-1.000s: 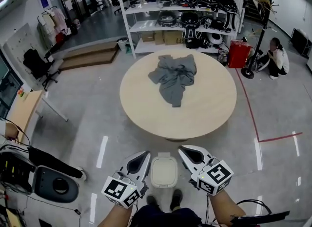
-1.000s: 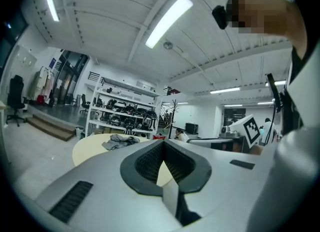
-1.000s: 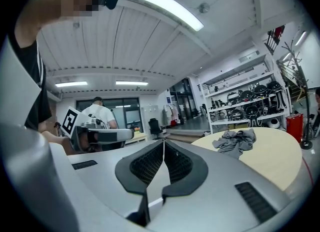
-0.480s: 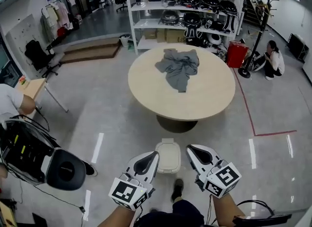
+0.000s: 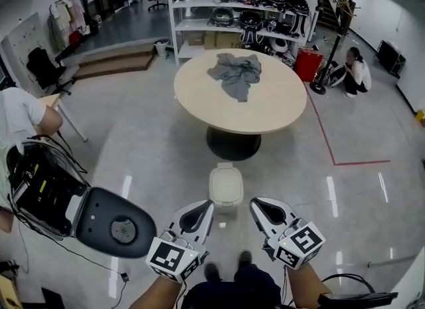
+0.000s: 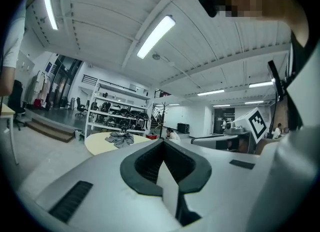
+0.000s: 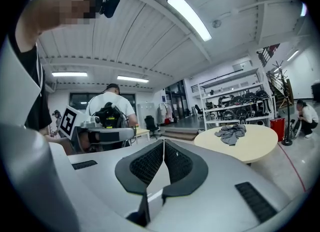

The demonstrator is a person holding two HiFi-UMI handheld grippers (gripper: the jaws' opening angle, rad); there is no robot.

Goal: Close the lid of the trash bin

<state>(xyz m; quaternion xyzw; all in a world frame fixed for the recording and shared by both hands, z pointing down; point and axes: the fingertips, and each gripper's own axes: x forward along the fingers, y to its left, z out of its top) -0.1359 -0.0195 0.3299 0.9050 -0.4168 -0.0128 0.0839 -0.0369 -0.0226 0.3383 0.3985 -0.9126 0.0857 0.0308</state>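
White trash bin (image 5: 226, 185), just one, ahead of two clenched, empty grippers: left gripper (image 5: 205, 205) and right gripper (image 5: 257, 203).

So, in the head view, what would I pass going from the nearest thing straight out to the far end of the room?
Left tool and right tool side by side → white trash bin → round table → grey cloth lying on it → white shelves.
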